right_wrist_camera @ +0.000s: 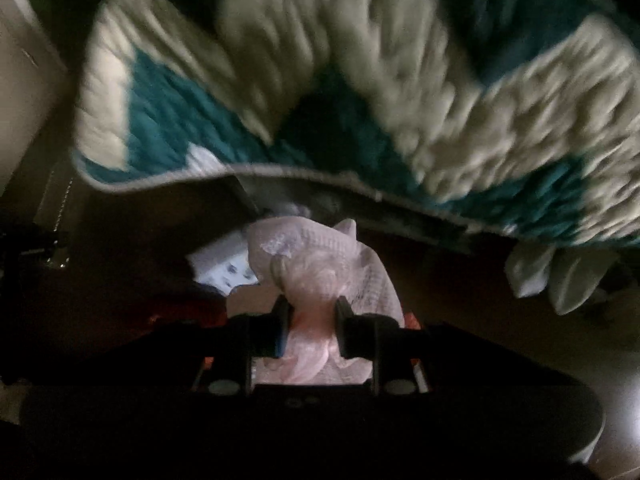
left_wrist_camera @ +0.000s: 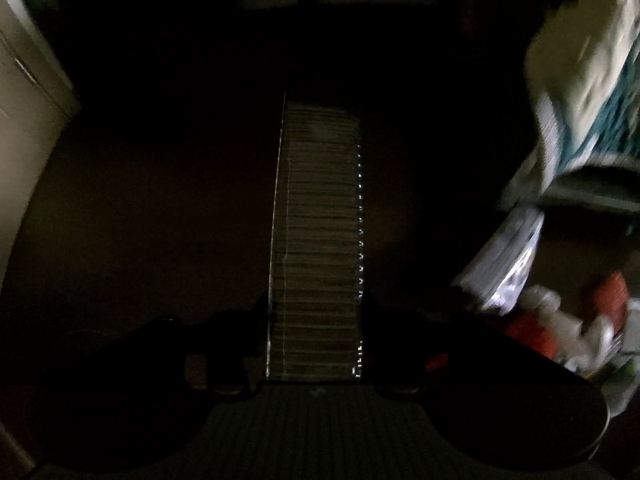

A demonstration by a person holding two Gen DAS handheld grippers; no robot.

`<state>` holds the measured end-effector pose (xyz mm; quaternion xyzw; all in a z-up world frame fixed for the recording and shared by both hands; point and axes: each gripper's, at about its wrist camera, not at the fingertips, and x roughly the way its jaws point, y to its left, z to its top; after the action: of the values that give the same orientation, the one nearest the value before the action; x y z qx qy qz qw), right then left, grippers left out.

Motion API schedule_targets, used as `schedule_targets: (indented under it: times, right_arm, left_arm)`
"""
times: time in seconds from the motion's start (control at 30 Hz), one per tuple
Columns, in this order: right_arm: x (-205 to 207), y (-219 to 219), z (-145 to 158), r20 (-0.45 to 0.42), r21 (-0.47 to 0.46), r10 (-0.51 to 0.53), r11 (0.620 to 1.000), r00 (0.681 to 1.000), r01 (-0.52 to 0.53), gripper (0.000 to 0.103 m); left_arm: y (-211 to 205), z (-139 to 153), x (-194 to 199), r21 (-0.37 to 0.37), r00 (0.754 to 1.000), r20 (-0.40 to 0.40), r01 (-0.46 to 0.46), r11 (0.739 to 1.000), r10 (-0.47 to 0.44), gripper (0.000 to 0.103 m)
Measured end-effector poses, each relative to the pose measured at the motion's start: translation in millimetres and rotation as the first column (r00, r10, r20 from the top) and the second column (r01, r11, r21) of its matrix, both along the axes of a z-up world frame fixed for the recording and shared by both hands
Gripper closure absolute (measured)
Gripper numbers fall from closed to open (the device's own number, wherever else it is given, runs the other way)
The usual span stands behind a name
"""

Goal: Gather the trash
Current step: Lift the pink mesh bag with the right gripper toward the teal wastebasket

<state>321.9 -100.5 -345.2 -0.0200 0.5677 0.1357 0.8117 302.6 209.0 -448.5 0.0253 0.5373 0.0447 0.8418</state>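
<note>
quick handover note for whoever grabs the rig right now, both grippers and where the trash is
Left gripper: shut on a flat ribbed panel, identity unclear in the dark.
Right gripper: shut on a crumpled pink wrapper, held up in front of the teal and white quilt.
More litter: red and white scraps low right in the left view; white paper behind the wrapper.
Done: wrapper picked up.
Left: drop it, collect the rest. No bin clearly visible.

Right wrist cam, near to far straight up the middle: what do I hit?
Right claw, shut on the pink crumpled tissue → white printed paper on the dark floor behind it → hanging edge of the teal-and-white quilt.
</note>
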Motion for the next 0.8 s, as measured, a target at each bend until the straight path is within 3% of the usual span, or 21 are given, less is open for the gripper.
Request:
schedule_targets:
  times: [0.27,0.4,0.5,0.8]
  right_arm:
    - [-32,-17,130,0.178,0.056,0.003,0.998,0.984,-0.013,0.081]
    - [-44,-32,197,0.279,0.087,-0.026,0.996,0.96,0.002,0.081]
    - [-49,-47,249,0.368,0.123,-0.054,0.992,0.928,0.009,0.081]
    - [-41,-92,388,0.61,0.177,-0.108,0.984,0.785,-0.001,0.081]
  left_arm:
    - [-20,122,-11,-0.013,0.985,0.168,0.03,0.999,-0.027,0.06]
    - [-36,201,-15,-0.036,0.964,0.257,0.07,0.997,-0.059,0.06]
    - [-56,253,-13,-0.053,0.94,0.325,0.128,0.99,-0.104,0.06]
    - [-134,413,9,-0.105,0.842,0.493,0.308,0.946,-0.219,0.06]
